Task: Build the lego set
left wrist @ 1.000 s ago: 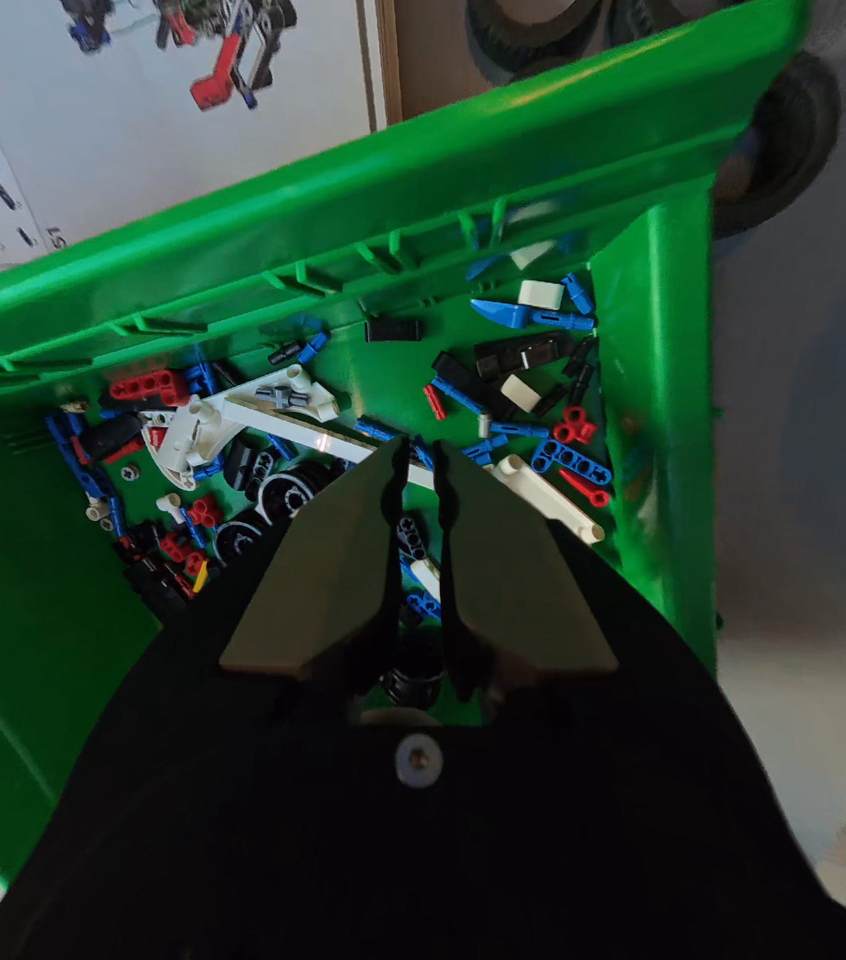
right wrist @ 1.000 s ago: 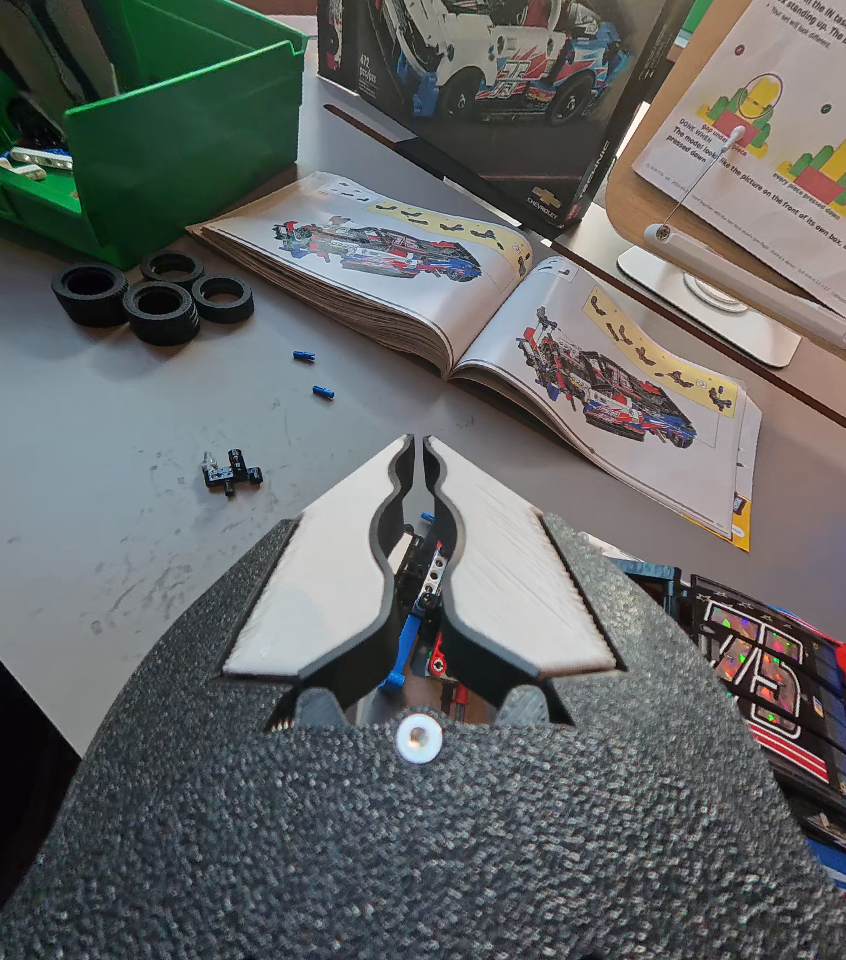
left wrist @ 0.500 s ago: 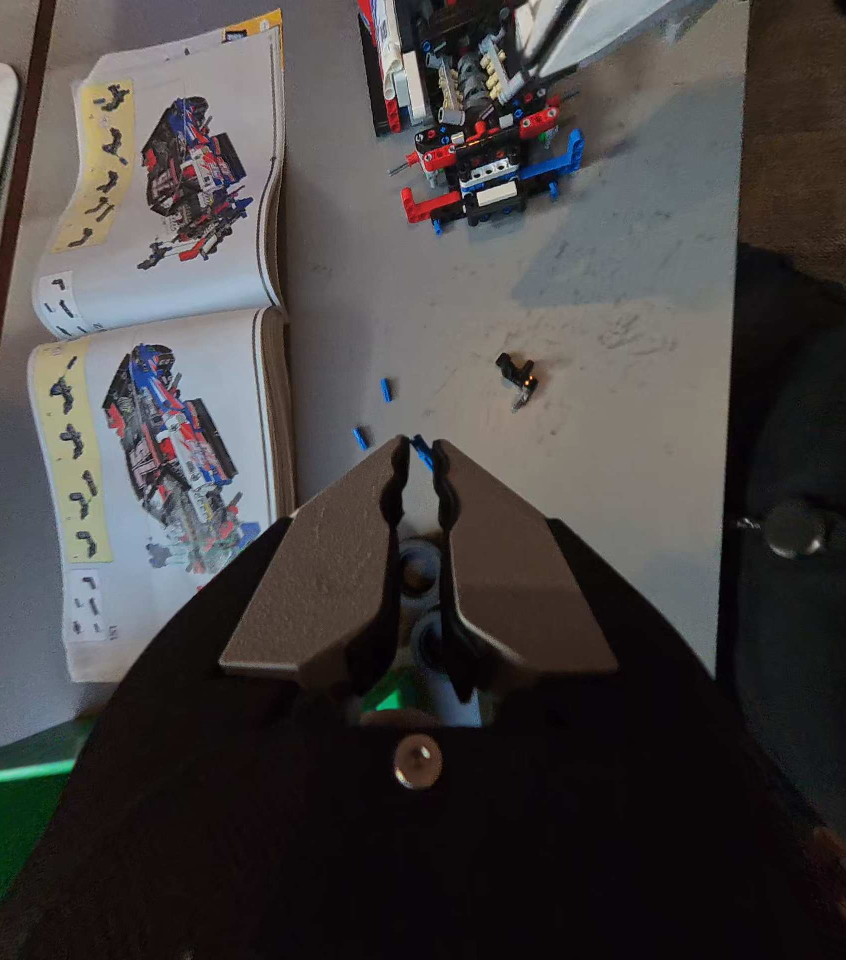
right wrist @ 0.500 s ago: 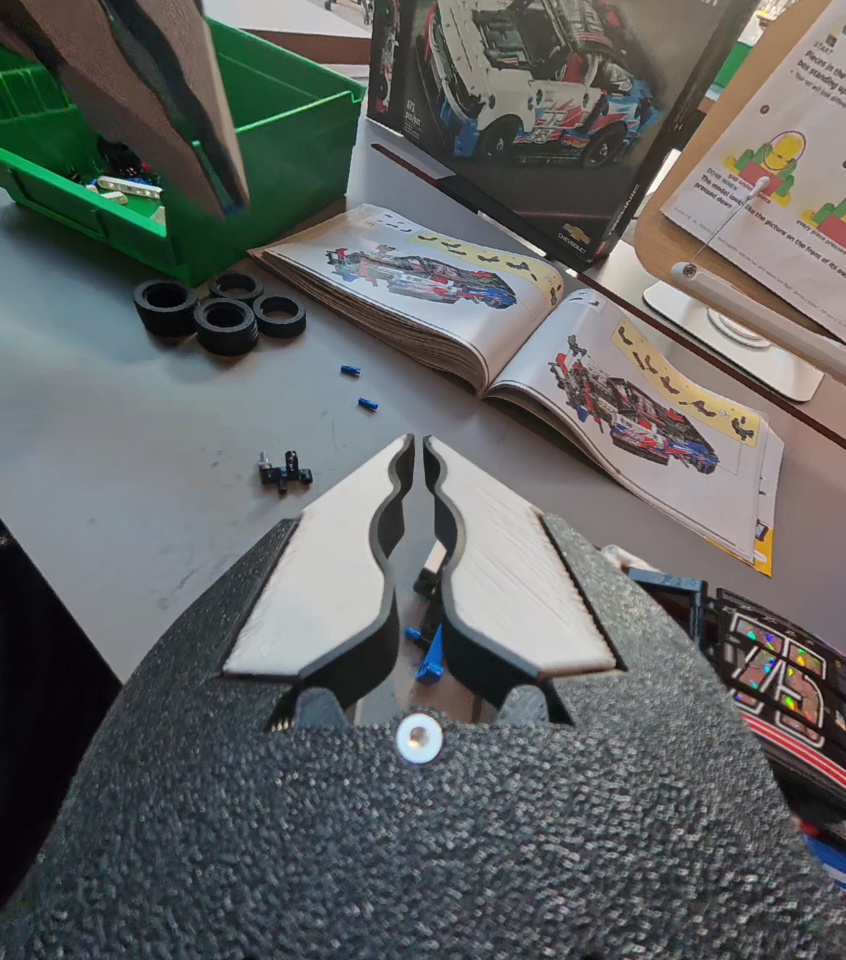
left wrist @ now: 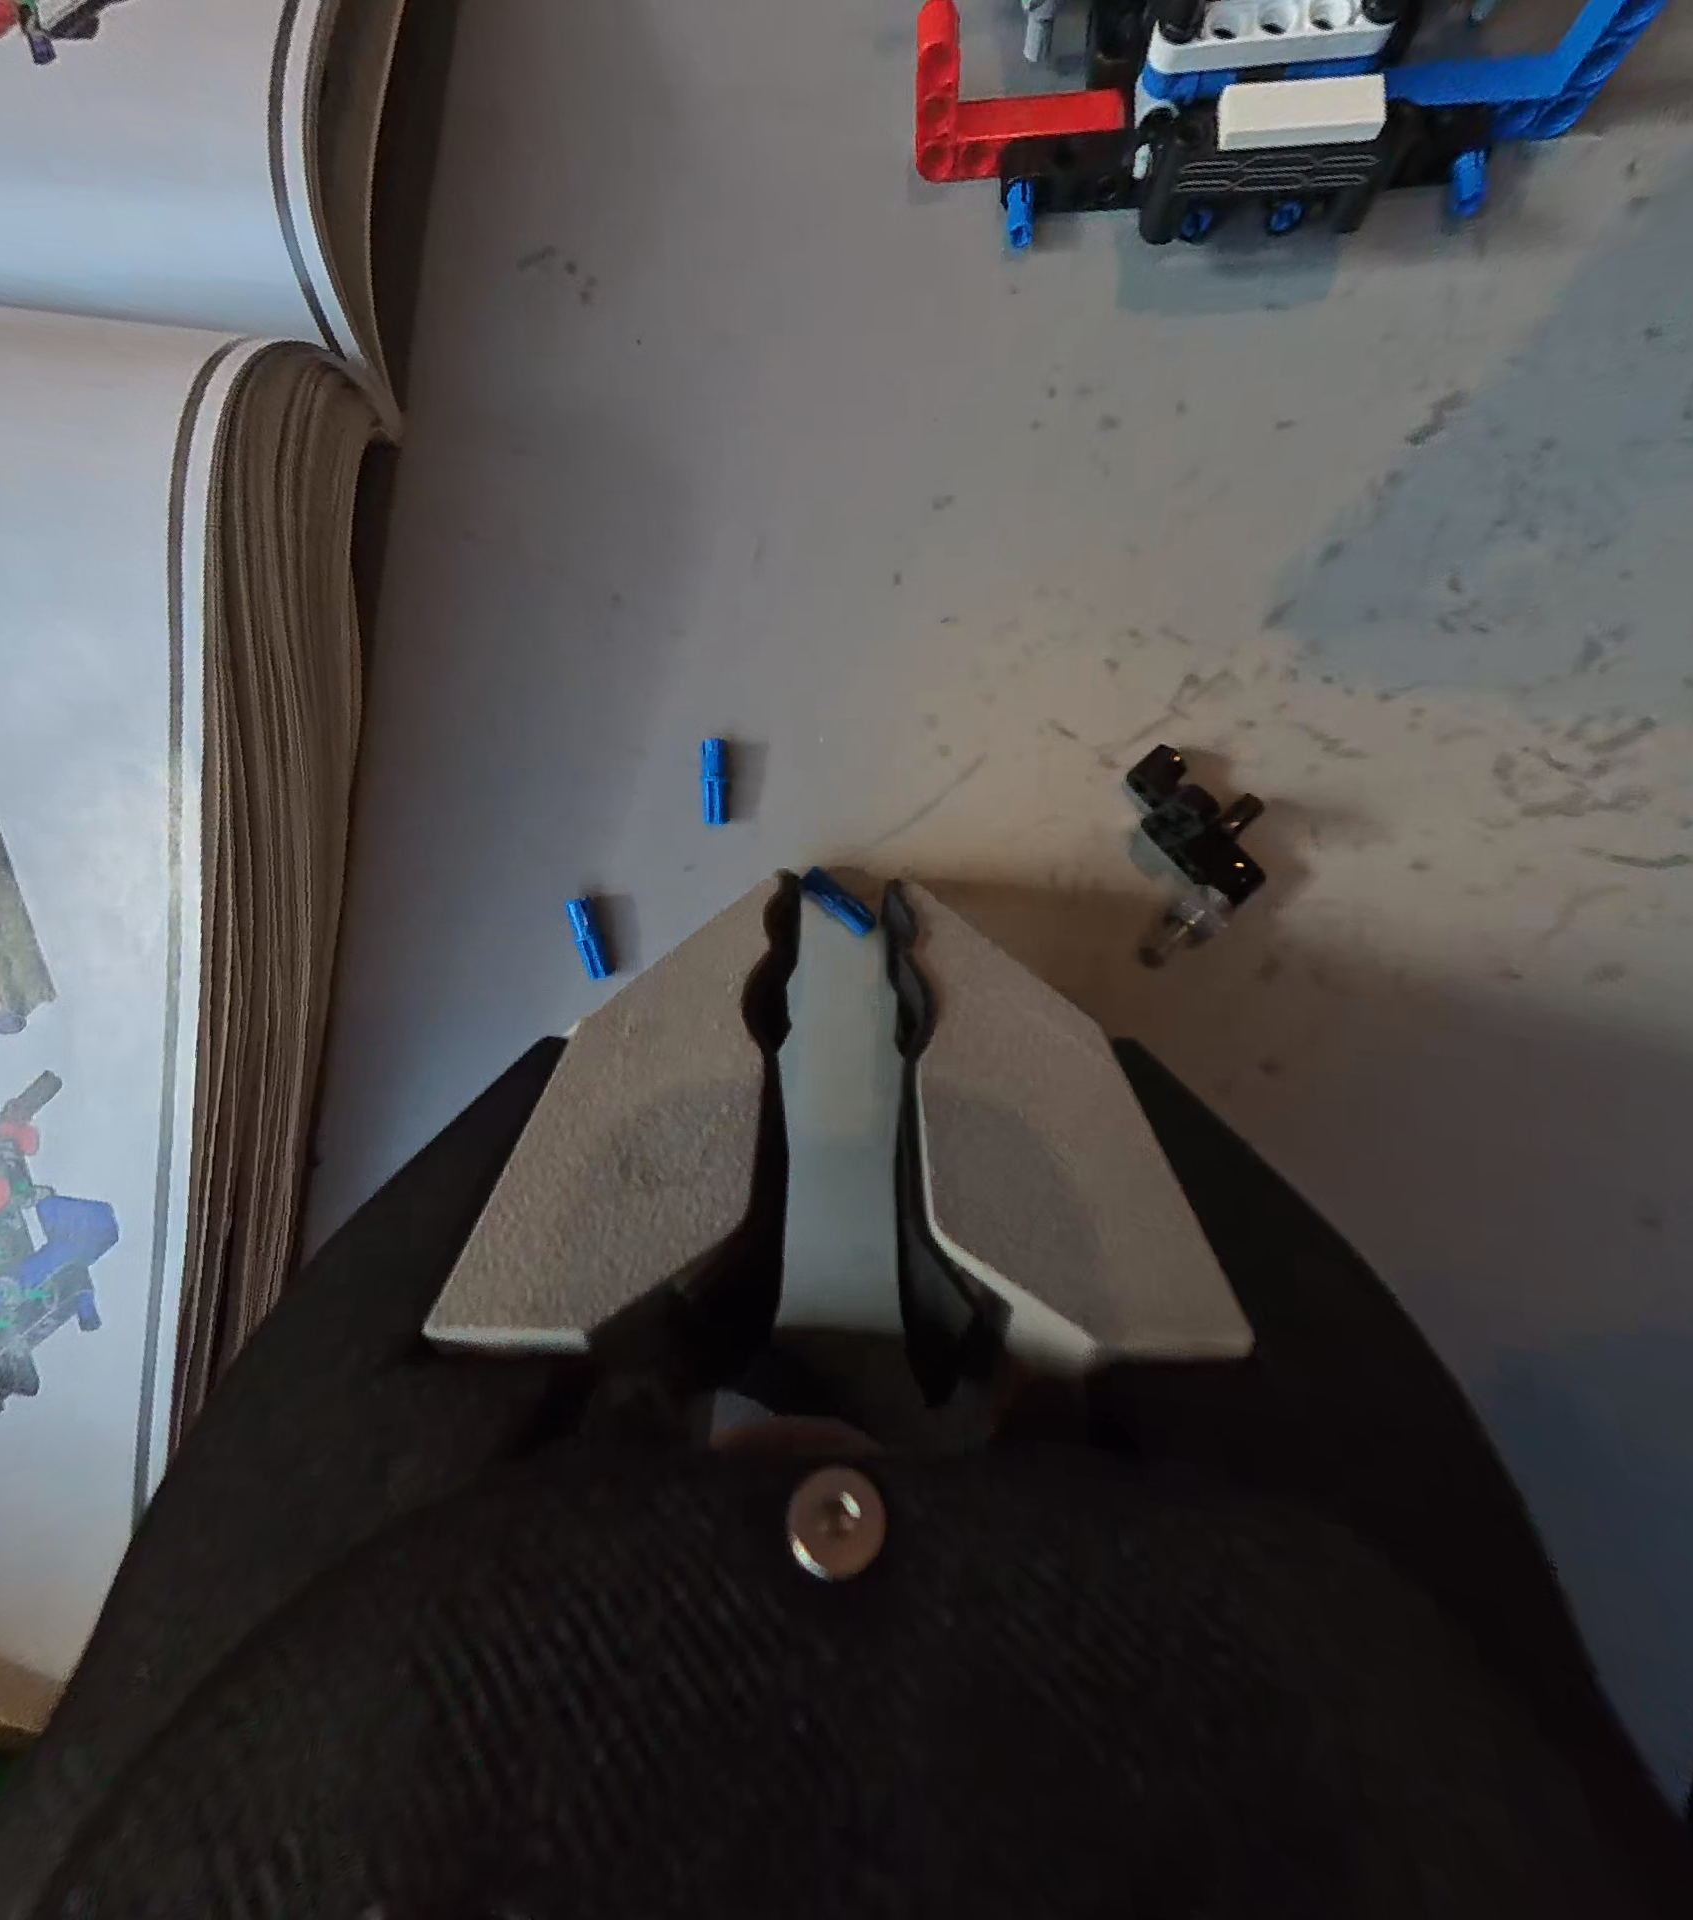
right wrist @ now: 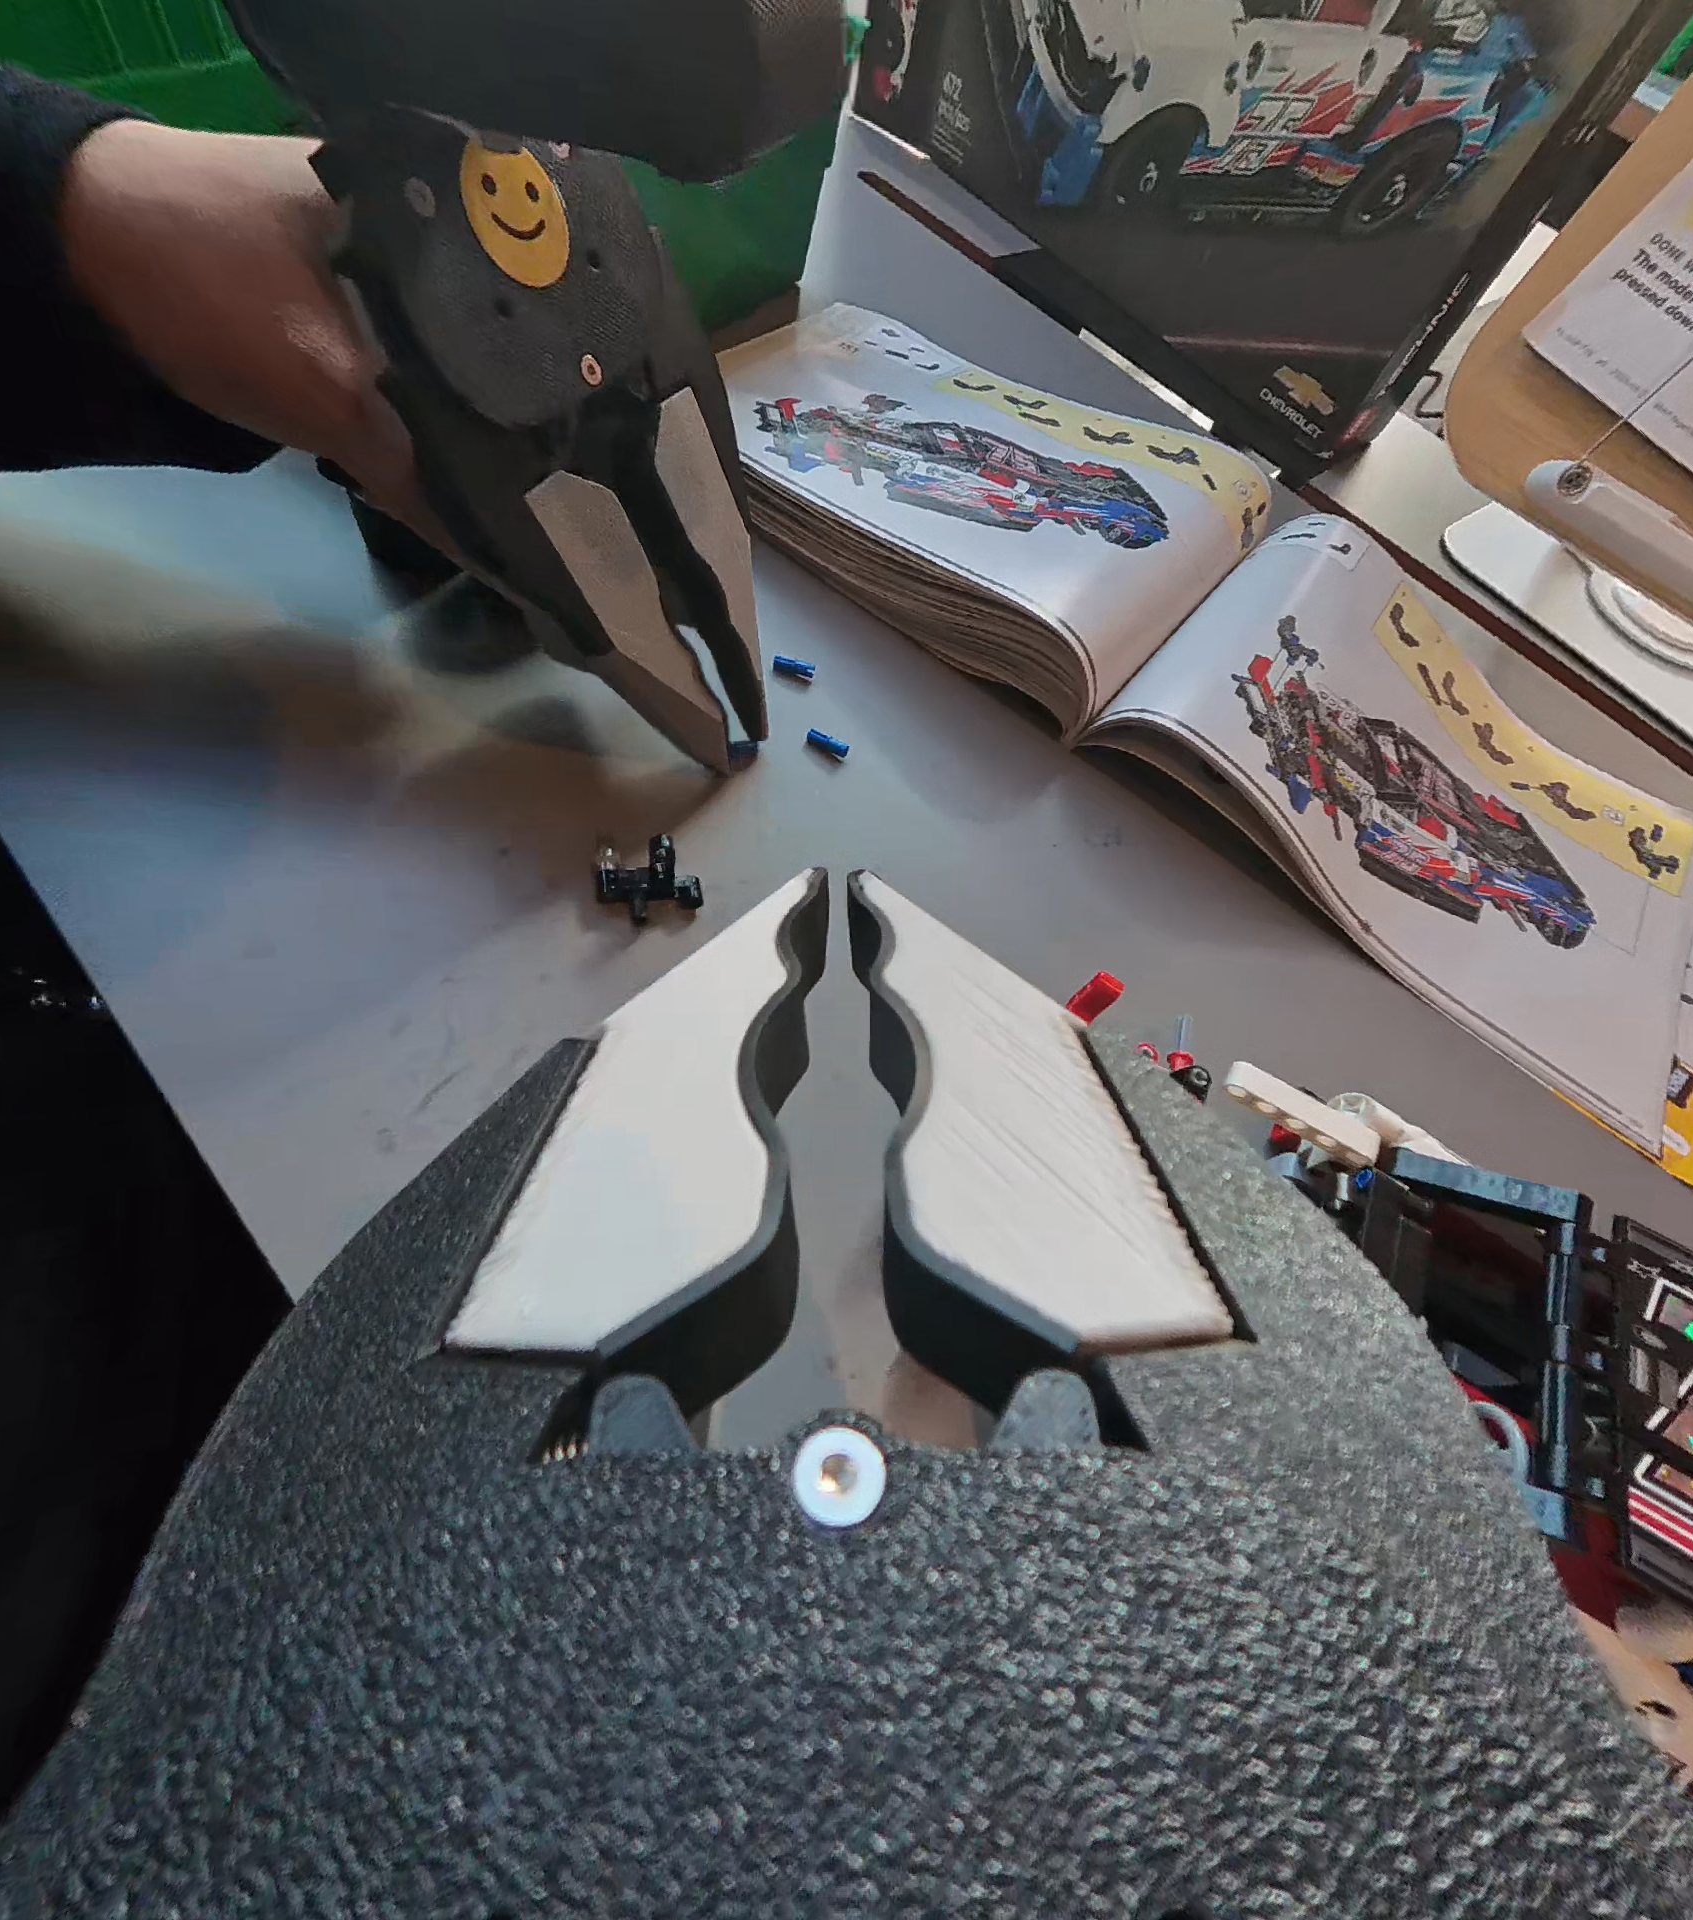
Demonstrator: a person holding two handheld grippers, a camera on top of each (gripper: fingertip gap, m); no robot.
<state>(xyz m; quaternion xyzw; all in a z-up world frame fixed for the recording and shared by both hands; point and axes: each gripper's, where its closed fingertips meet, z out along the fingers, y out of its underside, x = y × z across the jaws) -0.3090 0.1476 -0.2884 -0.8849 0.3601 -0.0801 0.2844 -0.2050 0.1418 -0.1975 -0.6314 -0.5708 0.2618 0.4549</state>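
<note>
My left gripper (left wrist: 839, 888) stands tips-down on the grey table, jaws a little apart. A blue pin (left wrist: 837, 902) lies slantwise on the table between its tips. Two more blue pins (left wrist: 714, 779) (left wrist: 589, 935) lie just left of it. A small black assembly (left wrist: 1190, 847) lies to its right. In the right wrist view the left gripper (right wrist: 743, 750) shows with a hand holding it, the pin at its tips. My right gripper (right wrist: 837, 883) is shut and empty above the table, near the black assembly (right wrist: 650, 883). The partly built car (right wrist: 1652, 1403) sits at its right.
The open instruction booklet (right wrist: 1185, 644) lies behind the pins, and at the left of the left wrist view (left wrist: 42, 831). The set's box (right wrist: 1237, 156) and a paper stand (right wrist: 1652, 468) are at the back. A green bin (right wrist: 146, 62) is far left. The car's front end (left wrist: 1257, 114) lies ahead. The tips of one gripper are about 15 cm away from the tips of the other. The partly built car (right wrist: 1652, 1403) is about 20 cm from my right fingertips.
My left gripper left the green bin carrying a blue pin, came down onto the table beside the two pins, and its jaws widened. My right gripper shifted back from the car, still shut.
</note>
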